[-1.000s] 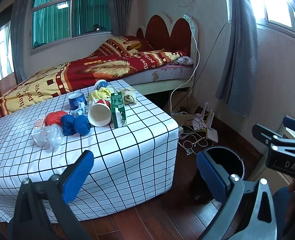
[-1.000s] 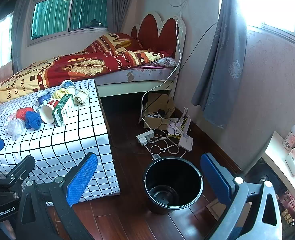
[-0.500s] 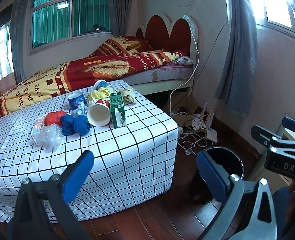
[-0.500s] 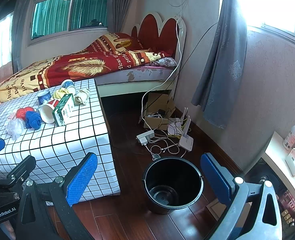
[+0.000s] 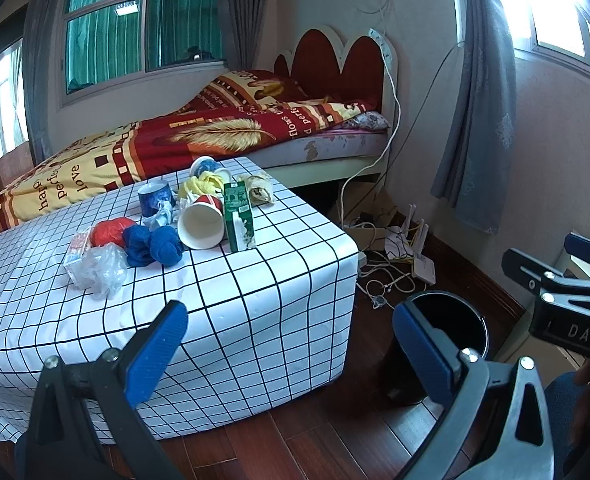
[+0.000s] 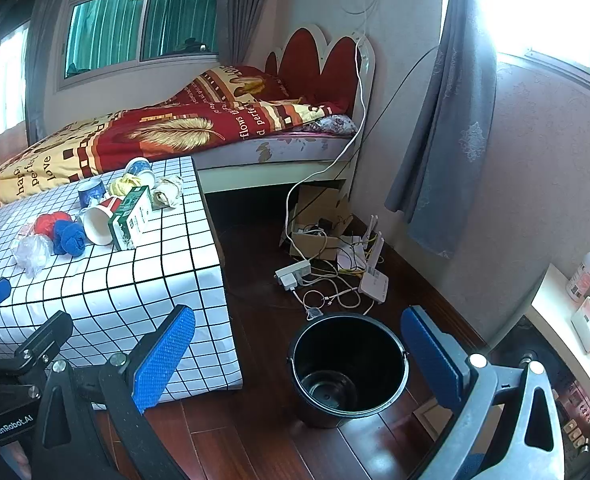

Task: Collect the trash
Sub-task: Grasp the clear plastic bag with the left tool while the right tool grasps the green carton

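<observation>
**Coach:** Between your two grippers, nothing is held. Your left gripper point(image 5: 291, 344) has its jaws spread wide, hanging short of the checked table point(image 5: 255, 320); your right gripper point(image 6: 299, 348) is just as wide, hanging above the black bucket point(image 6: 349, 368) on the floor.

**Operator:** Where do I start?

**Coach:** The trash sits clustered on the tabletop, well apart from the bucket. I'd take the green carton point(image 5: 238, 216) first: it stands upright at the near edge of the pile, so you can close on its flat sides. Touching it lies the tipped paper cup point(image 5: 201, 226), so come in from the carton's free side or you may roll the cup away.

**Operator:** And the soft things?

**Coach:** Leave the blue cloth bundle point(image 5: 153, 246) and clear plastic bag point(image 5: 101, 270) for later; I expect they'll squash and need a deeper bite.

**Operator:** Room to move?

**Coach:** Floor between the table corner and bucket is open. Mind the cloth's overhanging edge, and the cables point(image 6: 327, 280) just behind the bucket.
</observation>
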The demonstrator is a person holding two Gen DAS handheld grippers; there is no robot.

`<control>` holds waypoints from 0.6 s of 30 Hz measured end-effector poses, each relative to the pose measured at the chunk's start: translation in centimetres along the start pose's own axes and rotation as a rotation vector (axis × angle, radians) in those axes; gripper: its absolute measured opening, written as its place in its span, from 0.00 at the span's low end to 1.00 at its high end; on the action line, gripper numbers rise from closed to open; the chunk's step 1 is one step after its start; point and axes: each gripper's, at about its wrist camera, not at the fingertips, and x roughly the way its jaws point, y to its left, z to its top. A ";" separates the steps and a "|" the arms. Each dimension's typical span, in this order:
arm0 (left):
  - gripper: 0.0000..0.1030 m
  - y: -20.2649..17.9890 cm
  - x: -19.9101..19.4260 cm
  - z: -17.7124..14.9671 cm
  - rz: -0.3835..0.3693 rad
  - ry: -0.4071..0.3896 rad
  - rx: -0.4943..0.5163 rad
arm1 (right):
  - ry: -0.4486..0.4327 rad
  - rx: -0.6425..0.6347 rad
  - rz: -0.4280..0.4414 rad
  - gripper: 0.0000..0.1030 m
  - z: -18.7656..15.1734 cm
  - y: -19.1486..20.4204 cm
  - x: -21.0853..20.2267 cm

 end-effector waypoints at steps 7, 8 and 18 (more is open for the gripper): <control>1.00 0.3 0.1 -0.2 0.012 -0.003 -0.008 | 0.002 0.000 0.010 1.00 -0.4 0.5 0.0; 1.00 0.4 0.1 -0.2 0.016 0.000 -0.009 | 0.003 0.003 0.014 1.00 -0.6 0.5 0.0; 1.00 2.3 1.1 -0.7 0.041 0.028 -0.034 | 0.011 0.006 0.069 1.00 -0.9 1.5 1.7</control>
